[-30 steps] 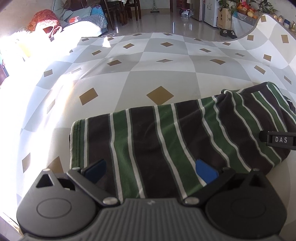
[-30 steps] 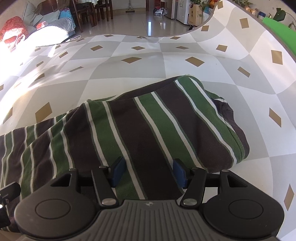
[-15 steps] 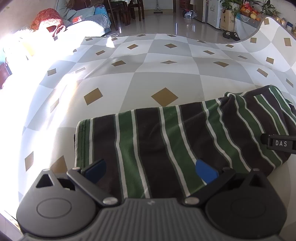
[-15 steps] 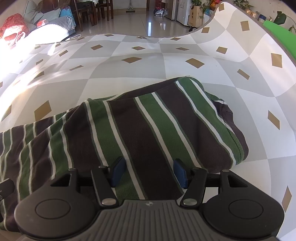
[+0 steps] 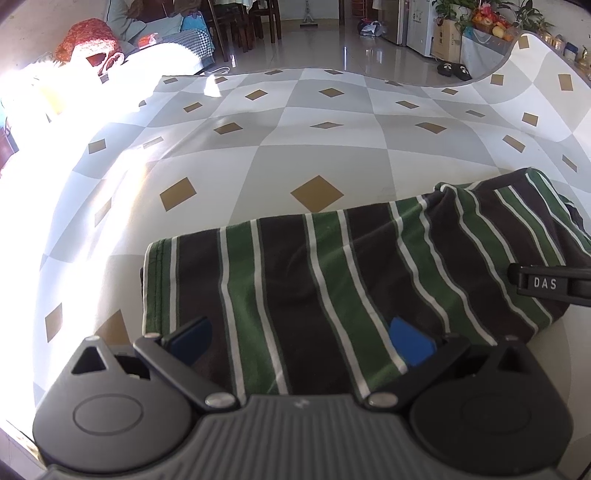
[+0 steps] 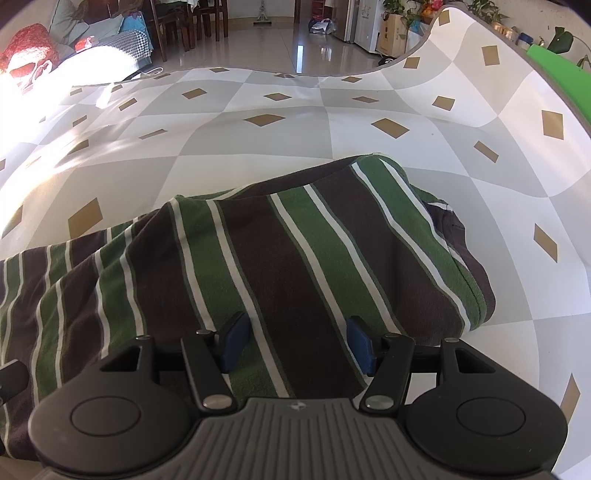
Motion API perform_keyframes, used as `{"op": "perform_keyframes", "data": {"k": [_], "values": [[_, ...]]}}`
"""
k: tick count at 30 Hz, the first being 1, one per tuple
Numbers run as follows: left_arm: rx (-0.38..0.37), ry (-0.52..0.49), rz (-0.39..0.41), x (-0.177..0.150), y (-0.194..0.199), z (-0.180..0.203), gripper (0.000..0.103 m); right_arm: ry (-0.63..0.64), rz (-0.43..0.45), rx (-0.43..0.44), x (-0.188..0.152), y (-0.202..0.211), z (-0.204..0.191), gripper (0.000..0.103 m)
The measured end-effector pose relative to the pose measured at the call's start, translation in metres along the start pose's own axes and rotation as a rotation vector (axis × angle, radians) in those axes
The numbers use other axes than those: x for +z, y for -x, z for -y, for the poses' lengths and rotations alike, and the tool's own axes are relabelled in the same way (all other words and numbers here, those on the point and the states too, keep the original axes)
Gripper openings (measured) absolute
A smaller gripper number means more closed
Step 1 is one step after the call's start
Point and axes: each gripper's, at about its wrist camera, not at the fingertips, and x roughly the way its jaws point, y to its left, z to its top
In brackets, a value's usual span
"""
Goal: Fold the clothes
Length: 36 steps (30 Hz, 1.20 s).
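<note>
Striped garment (image 5: 332, 295): folded into a long band on the checked tabletop (image 5: 295, 147), near edge under both my tools. To fold well, I should pinch both near corners evenly. Left fingers (image 5: 192, 338) spread wide, right fingers (image 6: 234, 341) half apart; both straddle the cloth, gripping nothing that I can see.

Clearly a lived-in home, an open dining and living area. Glossy beige tiled floor (image 5: 332, 40) beyond a counter under a grey-and-white checked cloth with tan diamonds (image 5: 317, 122). Dark wooden dining chairs (image 5: 240, 22), a pale fridge (image 5: 413, 18), leafy potted plants (image 6: 402, 7), a bowl of fruit (bright reds and yellows) (image 5: 493, 26), black slippers (image 5: 452, 70) by the wall.
</note>
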Motion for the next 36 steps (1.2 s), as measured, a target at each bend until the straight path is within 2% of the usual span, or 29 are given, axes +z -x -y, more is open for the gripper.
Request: {"op": "perform_keyframes", "data": {"k": [17, 24, 28, 32, 36], "values": [[-0.041, -0.014, 0.015, 0.001, 0.017, 0.01, 0.103, 0.01, 0.003, -0.008, 0.0, 0.0, -0.003, 0.058], [-0.032, 0.01, -0.033, -0.003, 0.0, 0.002, 0.103, 0.085, 0.006, 0.003, 0.017, 0.009, -0.007, 0.057], [-0.016, 0.011, -0.047, -0.004, -0.009, 0.0, 0.103, 0.107, -0.006, 0.043, 0.028, 0.006, 0.0, 0.057], [-0.001, 0.019, -0.057, -0.005, -0.017, -0.002, 0.103, 0.194, -0.014, 0.044, 0.032, 0.0, 0.004, 0.057], [0.02, 0.04, -0.074, -0.006, -0.027, -0.006, 0.103, 0.207, -0.045, 0.108, 0.039, -0.006, 0.017, 0.057]]}}
